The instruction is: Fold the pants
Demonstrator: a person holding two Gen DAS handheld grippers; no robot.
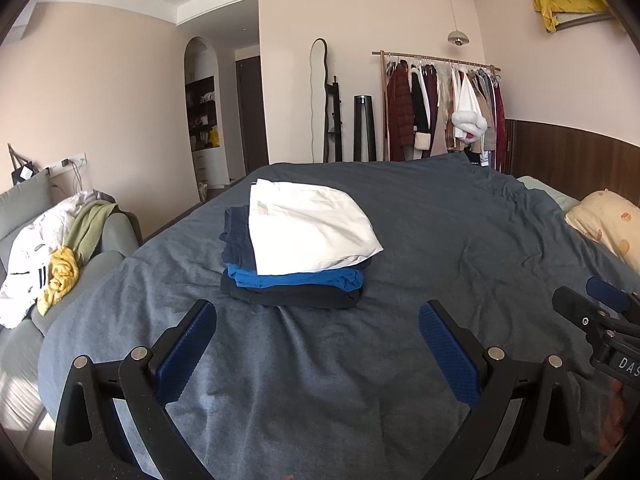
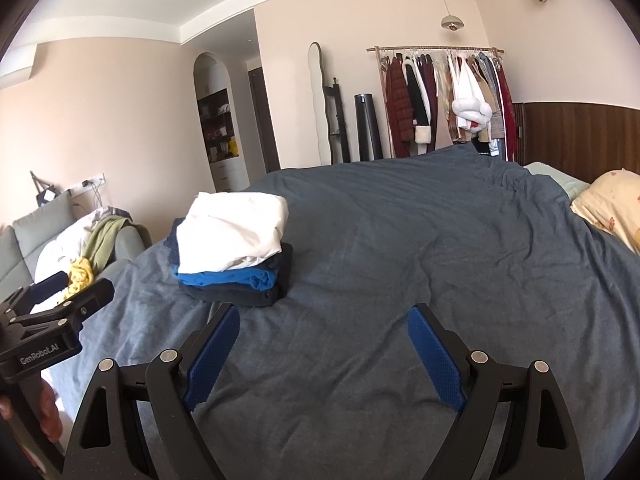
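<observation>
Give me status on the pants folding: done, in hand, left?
Done: a folded stack sits on the grey-blue duvet, white garment on top. In hand: nothing; left gripper and right gripper are open and empty. Left: possibly the loose clothes on the grey sofa.

Right gripper (image 2: 322,316): lower centre of frame, jaws spread wide, nothing between the blue pads (image 2: 434,356), above the grey-blue duvet (image 2: 400,240). Left gripper (image 2: 60,300): lower left edge; jaw state not discernible. Stack of folded clothes (image 2: 234,248): left of centre on the duvet, white item on top. Pillow (image 2: 612,204): right edge. Clothes rack (image 2: 444,92): upper right.
</observation>
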